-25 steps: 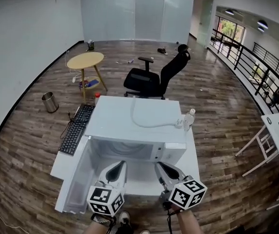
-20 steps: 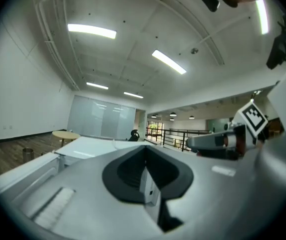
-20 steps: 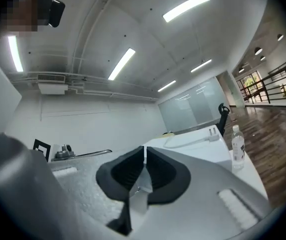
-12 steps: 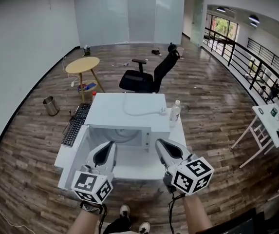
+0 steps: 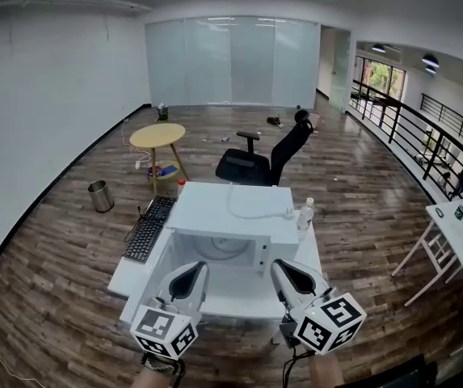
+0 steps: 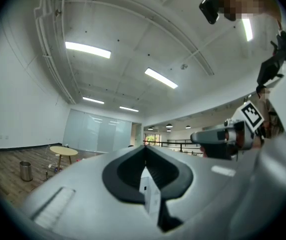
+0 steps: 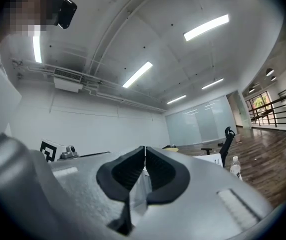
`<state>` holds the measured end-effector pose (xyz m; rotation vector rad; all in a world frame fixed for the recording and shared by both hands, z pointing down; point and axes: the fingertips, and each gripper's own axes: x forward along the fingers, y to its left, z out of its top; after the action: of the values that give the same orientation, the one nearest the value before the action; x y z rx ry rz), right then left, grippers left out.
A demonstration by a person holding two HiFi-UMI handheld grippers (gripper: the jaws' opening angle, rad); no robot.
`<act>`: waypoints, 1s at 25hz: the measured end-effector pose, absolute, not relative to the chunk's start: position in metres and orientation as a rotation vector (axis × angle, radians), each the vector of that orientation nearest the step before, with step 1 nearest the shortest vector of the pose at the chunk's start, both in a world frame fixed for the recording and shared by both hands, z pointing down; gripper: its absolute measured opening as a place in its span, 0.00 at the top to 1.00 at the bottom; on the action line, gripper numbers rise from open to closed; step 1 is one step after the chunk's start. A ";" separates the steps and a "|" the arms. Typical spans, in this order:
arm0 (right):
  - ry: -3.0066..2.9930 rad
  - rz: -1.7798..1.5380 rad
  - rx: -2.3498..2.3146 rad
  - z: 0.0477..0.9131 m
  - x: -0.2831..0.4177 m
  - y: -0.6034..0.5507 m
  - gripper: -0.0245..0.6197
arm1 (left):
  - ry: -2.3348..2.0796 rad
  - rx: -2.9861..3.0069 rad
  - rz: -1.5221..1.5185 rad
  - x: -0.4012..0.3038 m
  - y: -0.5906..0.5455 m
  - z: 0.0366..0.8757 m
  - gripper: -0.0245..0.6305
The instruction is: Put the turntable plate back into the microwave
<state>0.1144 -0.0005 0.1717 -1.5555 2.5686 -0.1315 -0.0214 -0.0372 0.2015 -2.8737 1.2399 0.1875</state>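
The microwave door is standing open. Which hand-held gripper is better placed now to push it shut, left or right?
Left, probably. The left hand-held gripper hangs beside the open door, which swings out left of the microwave. The right hand-held gripper is at the opening's far side. Both are shut and empty.

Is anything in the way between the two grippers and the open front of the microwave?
Nothing visible does. The microwave stands open at the front; only bare table lies between it and the left gripper and right gripper, both shut and empty. A round shape inside, likely the turntable plate, seems already in place.
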 end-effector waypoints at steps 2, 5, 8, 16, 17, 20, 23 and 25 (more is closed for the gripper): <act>2.555 -0.125 -1.565 0.170 0.108 0.000 0.95 | 1.224 -2.866 0.196 -0.026 -0.036 0.197 0.95; 2.509 -0.143 -1.567 0.168 0.105 0.001 0.95 | 1.164 -2.856 0.174 -0.029 -0.033 0.190 0.95; 2.480 -0.129 -1.589 0.168 0.106 0.003 0.95 | 1.112 -2.880 0.185 -0.029 -0.033 0.188 0.95; 2.480 -0.126 -1.654 0.170 0.101 -0.003 0.95 | 1.097 -2.917 0.197 -0.036 -0.047 0.196 0.95; 2.474 -0.130 -1.654 0.169 0.101 -0.003 0.95 | 1.098 -2.920 0.197 -0.037 -0.047 0.196 0.95; 2.452 -0.157 -1.650 0.165 0.100 -0.003 0.95 | 1.087 -2.950 0.200 -0.041 -0.049 0.198 0.95; 2.468 -0.114 -1.688 0.158 0.095 -0.002 0.95 | 1.040 -2.943 0.176 -0.040 -0.051 0.186 0.95; 2.474 -0.084 -1.705 0.152 0.092 -0.002 0.95 | 1.000 -2.916 0.158 -0.038 -0.050 0.177 0.95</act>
<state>0.0919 -0.0020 0.1525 -1.7050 2.4737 -0.0843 -0.0380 -0.0505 0.1767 -2.9155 0.9998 0.1582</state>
